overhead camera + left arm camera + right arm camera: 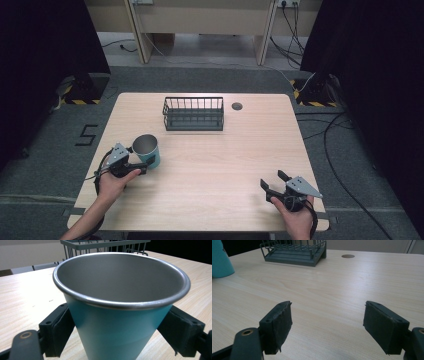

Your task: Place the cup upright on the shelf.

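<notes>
While left claw (117, 332) grips teal cup (120, 315), steel interior shows empty, right claw (332, 327) spread

— What is sitting at the far side of the tabletop (210, 165)?
— A dark wire basket (193, 113), with a round cable hole (237, 106) lying just to its right.
— And beyond the edge?
— Grey carpet is showing, a "5" mark (86, 134) is lying at the left, and black cables (340, 150) are trailing at the right.

grey carpet (210, 80), black curtains (45, 55), loose floor cables (345, 150)
</notes>
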A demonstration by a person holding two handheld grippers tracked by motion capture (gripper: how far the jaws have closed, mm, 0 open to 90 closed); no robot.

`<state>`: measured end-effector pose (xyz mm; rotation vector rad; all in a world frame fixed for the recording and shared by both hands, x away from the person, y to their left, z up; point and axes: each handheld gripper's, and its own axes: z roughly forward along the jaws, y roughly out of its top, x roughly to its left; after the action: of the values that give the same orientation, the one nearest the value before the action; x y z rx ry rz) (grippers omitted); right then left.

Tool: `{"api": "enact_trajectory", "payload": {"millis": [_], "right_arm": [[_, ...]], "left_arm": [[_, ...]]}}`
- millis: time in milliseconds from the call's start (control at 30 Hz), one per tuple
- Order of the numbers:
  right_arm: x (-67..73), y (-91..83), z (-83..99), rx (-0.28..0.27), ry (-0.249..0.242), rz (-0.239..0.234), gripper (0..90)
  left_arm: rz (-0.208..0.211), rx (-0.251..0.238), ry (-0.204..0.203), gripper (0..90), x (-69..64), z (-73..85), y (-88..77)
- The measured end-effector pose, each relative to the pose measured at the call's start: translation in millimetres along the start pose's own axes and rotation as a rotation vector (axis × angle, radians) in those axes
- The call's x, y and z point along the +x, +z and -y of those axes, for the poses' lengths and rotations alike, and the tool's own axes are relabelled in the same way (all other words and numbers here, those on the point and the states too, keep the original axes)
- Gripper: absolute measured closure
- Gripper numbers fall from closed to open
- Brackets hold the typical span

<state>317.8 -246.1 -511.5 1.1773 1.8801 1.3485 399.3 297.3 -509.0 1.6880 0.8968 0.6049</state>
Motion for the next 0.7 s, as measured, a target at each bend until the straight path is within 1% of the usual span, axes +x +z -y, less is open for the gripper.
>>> {"api": "enact_trajectory", "payload": {"millis": [367, 500, 700], "right_arm": [[-0.1, 0.0, 0.0, 0.001, 0.001, 0.001, 23.8], [-0.3, 0.0, 0.0, 0.001, 0.003, 0.001, 24.0], [-0.3, 0.0, 0.0, 0.001, 0.004, 0.001, 24.1]], "left_arm": [[0.0, -0.028, 0.01, 16.2, -0.9, -9.6, -1.7], [-0.004, -0.045, 0.012, 16.2, 0.5, -17.7, -1.7], [-0.006, -0.054, 0.018, 16.2, 0.7, -25.9, -1.0]]}}
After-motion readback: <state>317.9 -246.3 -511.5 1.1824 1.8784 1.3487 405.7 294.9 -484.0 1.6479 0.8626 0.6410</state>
